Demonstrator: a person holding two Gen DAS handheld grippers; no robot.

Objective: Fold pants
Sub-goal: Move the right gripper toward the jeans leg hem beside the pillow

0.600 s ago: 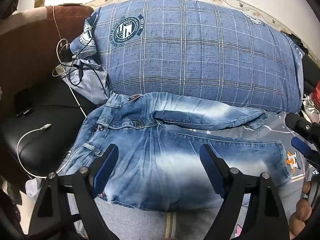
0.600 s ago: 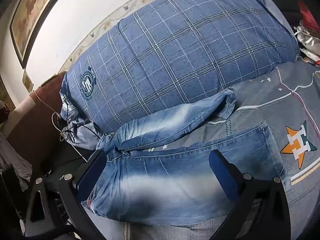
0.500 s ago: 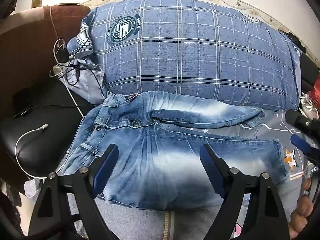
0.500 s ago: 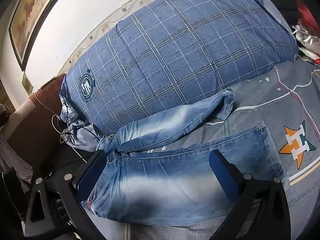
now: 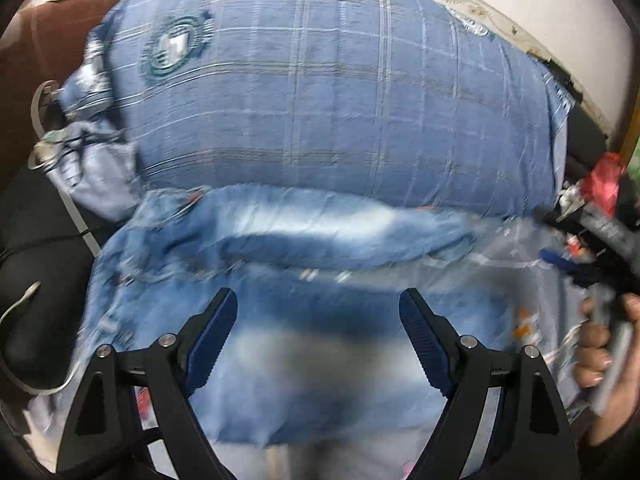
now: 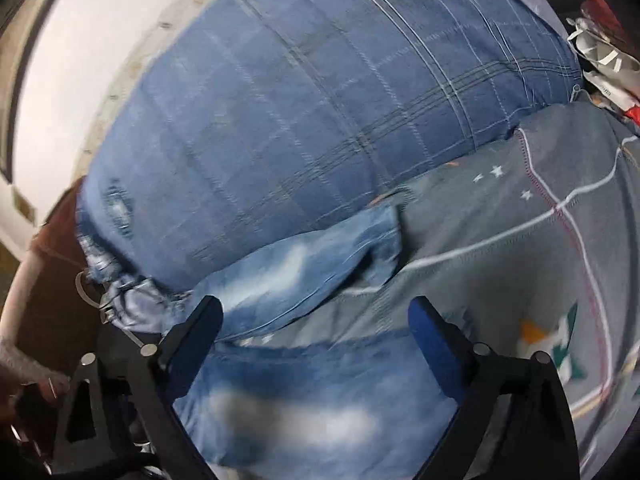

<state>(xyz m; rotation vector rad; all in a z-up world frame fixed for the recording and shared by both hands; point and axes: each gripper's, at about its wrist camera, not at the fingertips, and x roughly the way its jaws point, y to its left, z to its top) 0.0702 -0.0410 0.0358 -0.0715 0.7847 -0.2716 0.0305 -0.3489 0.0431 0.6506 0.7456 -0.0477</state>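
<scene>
Because both the left gripper point(image 5: 318, 320) and right gripper point(image 6: 316, 326) hover with jaws apart, empty, a grab could pinch bedsheet point(image 6: 520, 240) under the splayed jeans point(image 5: 320, 344).

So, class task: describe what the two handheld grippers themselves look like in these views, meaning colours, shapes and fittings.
Left gripper: black angular arms with triangular cut-outs, silver pivot bolts, and blue ribbed fingers. Right gripper has the same black frame, silver bolts and blue fingers. No cables or markings show on either.
</scene>
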